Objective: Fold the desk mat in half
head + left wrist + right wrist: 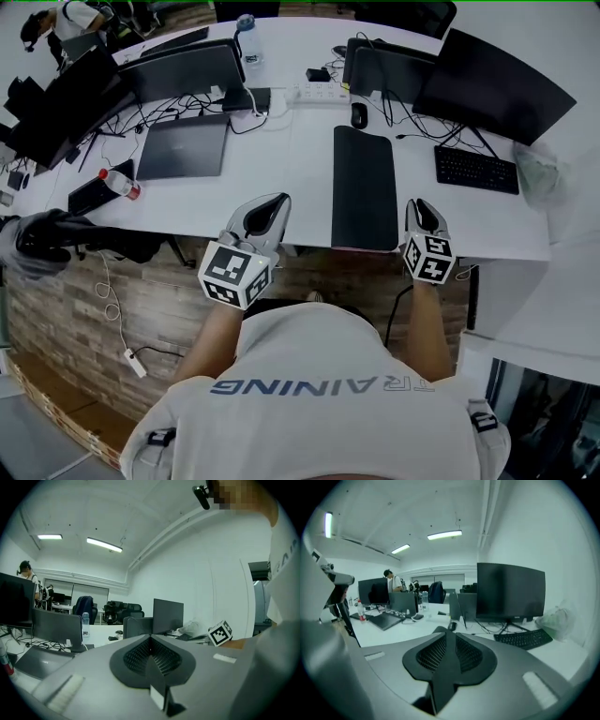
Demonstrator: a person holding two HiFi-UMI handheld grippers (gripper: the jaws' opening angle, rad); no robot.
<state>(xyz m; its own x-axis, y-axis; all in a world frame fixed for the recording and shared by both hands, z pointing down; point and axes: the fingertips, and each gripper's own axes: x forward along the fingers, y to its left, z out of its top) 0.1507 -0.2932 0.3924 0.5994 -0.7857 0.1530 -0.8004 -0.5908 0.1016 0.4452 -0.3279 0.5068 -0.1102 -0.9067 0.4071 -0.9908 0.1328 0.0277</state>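
Note:
The black desk mat (364, 187) lies as a long narrow strip on the white desk (291, 178), its near end at the desk's front edge. My left gripper (272, 202) hovers over the front edge, left of the mat and apart from it; its jaws meet with nothing in them (151, 638). My right gripper (420, 205) hangs just right of the mat's near corner and does not touch it. Its jaws (447, 634) stand slightly apart and hold nothing. The mat's far tip (439, 629) peeps over the right jaws.
A keyboard (476, 169) and a plastic bag (537, 174) lie right of the mat, a mouse (358, 115) beyond it. Left are a closed laptop (183, 147) and a red-capped bottle (120, 183). Monitors (492, 84), cables and a power strip (319, 94) line the back.

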